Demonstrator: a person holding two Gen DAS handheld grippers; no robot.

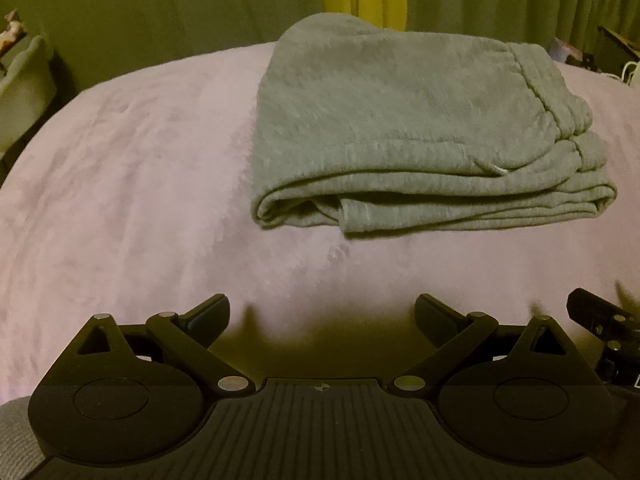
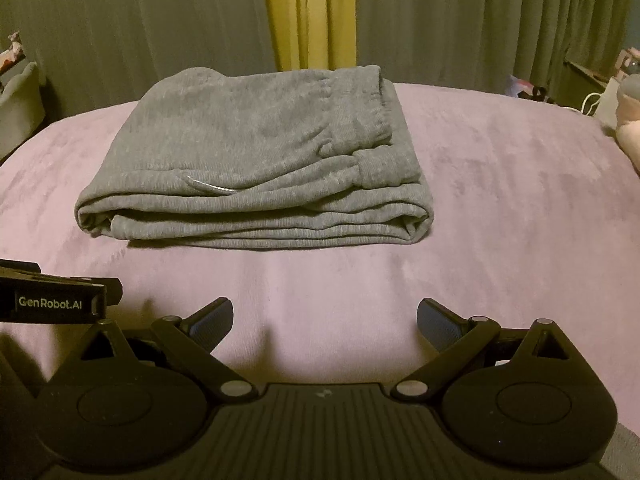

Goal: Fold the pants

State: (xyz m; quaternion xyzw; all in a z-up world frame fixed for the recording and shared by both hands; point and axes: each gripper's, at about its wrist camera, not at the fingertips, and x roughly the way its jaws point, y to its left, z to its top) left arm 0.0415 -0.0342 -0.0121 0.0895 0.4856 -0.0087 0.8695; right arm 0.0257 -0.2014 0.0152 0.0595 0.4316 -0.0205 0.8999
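Grey sweatpants [image 1: 420, 132] lie folded in a thick stack on a pink bed cover [image 1: 120, 200], with the waistband on top at the right. The right wrist view shows the same pants [image 2: 256, 160] left of centre on the cover [image 2: 500, 200]. My left gripper [image 1: 322, 316] is open, well short of the pants, with nothing between its fingers. My right gripper [image 2: 325, 320] is open too and holds nothing. The right gripper's body [image 1: 604, 324] shows at the left wrist view's right edge; the left gripper's body [image 2: 56, 300] shows at the right wrist view's left edge.
Green curtains [image 2: 460, 20] with a yellow strip [image 2: 308, 12] hang behind the bed. A pale bin [image 1: 24, 76] stands at the far left. Clutter and a pale object [image 2: 628, 120] sit at the bed's right side. Bare pink cover surrounds the pants.
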